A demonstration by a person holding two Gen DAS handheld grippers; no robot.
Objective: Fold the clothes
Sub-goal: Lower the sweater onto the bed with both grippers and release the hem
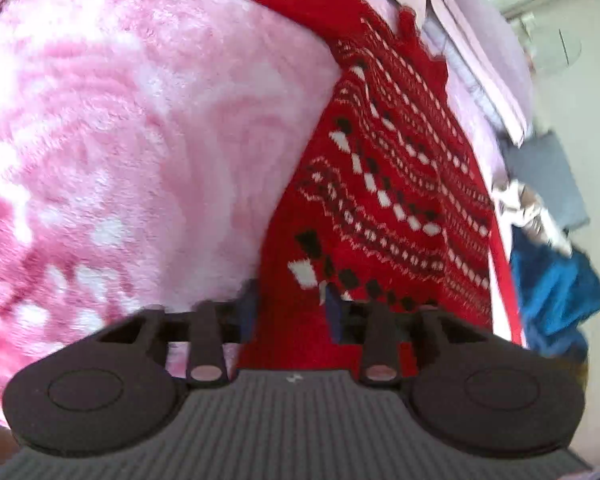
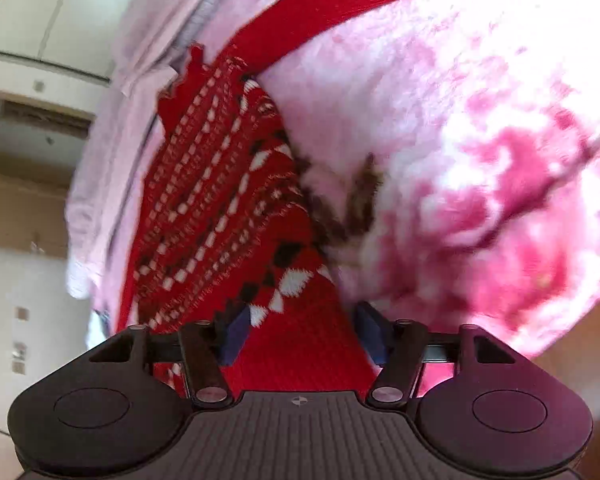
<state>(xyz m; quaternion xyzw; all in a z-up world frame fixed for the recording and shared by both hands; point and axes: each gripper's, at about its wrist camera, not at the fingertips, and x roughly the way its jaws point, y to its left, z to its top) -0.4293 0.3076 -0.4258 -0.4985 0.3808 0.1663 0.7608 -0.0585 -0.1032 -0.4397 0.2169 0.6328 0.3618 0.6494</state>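
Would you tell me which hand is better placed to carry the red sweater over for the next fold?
Probably neither: the left gripper and right gripper each pinch the red sweater above the pink blanket, so both should move together.

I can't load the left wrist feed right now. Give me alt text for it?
The left gripper is shut on the edge of a red knitted garment with white and black diamond bands, stretched over a fluffy pink blanket. A crumpled blue cloth lies at the right edge; the picture is motion-blurred.
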